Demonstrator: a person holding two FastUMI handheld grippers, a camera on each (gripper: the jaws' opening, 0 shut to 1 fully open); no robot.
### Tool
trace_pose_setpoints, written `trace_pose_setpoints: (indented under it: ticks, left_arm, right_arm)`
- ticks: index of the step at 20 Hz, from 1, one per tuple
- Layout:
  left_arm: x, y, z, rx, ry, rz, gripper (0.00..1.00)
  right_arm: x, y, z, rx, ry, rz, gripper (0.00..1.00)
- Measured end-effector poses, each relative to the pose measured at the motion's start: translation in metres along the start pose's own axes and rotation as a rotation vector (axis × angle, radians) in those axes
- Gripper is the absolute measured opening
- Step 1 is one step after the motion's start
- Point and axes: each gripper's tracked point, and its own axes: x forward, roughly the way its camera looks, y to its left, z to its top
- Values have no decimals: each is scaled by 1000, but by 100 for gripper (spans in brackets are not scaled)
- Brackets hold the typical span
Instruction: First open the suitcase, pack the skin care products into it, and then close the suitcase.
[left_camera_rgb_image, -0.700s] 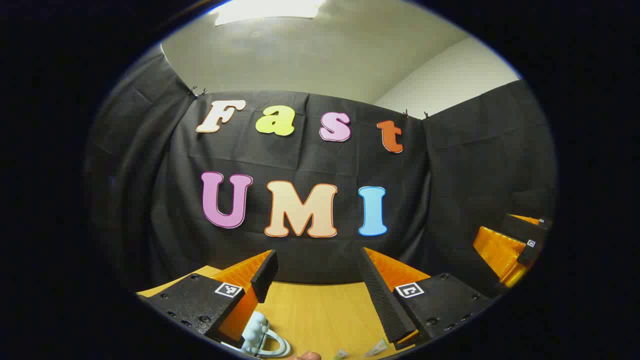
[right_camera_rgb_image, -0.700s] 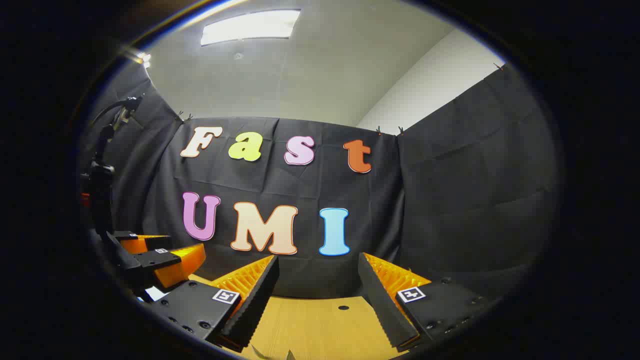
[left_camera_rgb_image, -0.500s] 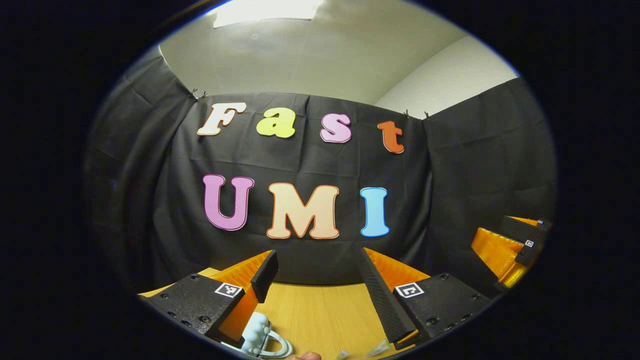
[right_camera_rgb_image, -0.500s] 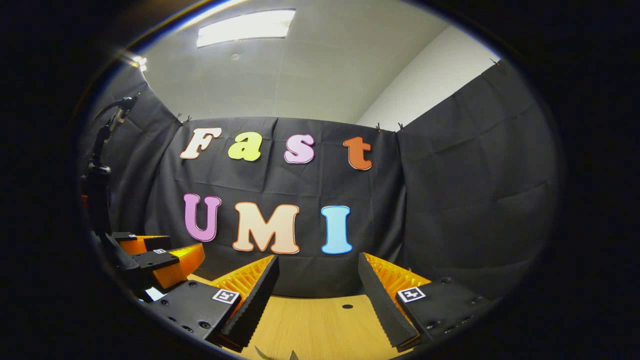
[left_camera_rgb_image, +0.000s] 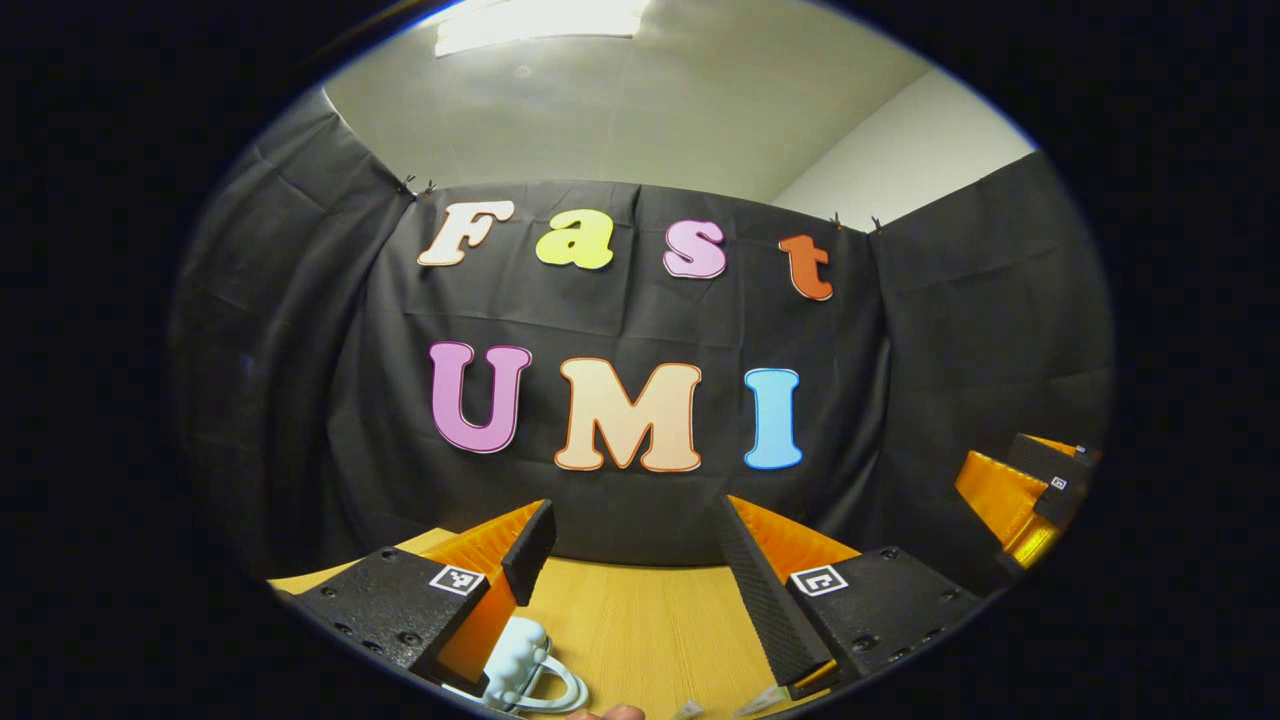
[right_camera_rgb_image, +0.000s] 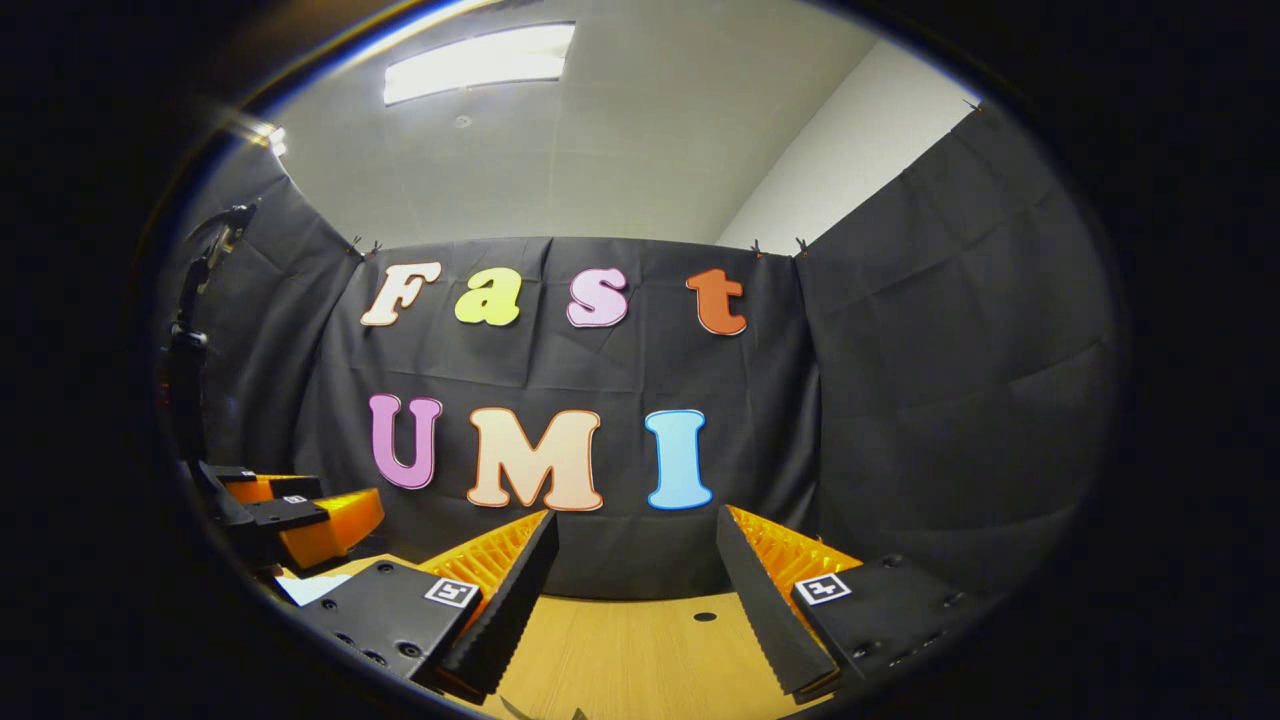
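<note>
Both tools, left (left_camera_rgb_image: 640, 570) and right (right_camera_rgb_image: 635, 585), are held wide and empty above the surface (left_camera_rgb_image: 640, 620). The opening step seems pending; the suitcase handle (left_camera_rgb_image: 530, 675) must be reached.

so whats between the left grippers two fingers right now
In the left gripper view, the left gripper is open, with bare wooden table in the gap. A pale blue handle sits lower left.

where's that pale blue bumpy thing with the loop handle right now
In the left gripper view, the pale blue bumpy thing sits on the wooden table at the bottom left, just beside the open left gripper.
</note>
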Motion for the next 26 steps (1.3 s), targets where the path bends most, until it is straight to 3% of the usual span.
trace_pose_setpoints:
  ticks: [5,9,12,17,23,26]
  left_arm:
    - [2,7,-88,44,238,51,95]
    - [-13,30,-165,31,461,131,96]
    - [-19,44,-213,97,603,145,96]
    - [-29,44,-285,91,846,51,96]
    - [-35,51,-340,-40,1035,27,95]
    - [-31,60,-356,-42,1084,27,92]
  right_arm:
    - [20,-13,-51,37,82,70,98]
    - [32,-26,-86,108,180,85,99]
    - [42,-28,-92,107,201,76,95]
    - [44,-8,-110,70,248,57,95]
    - [46,-2,-127,13,326,2,98]
    - [47,1,-124,-13,332,-18,98]
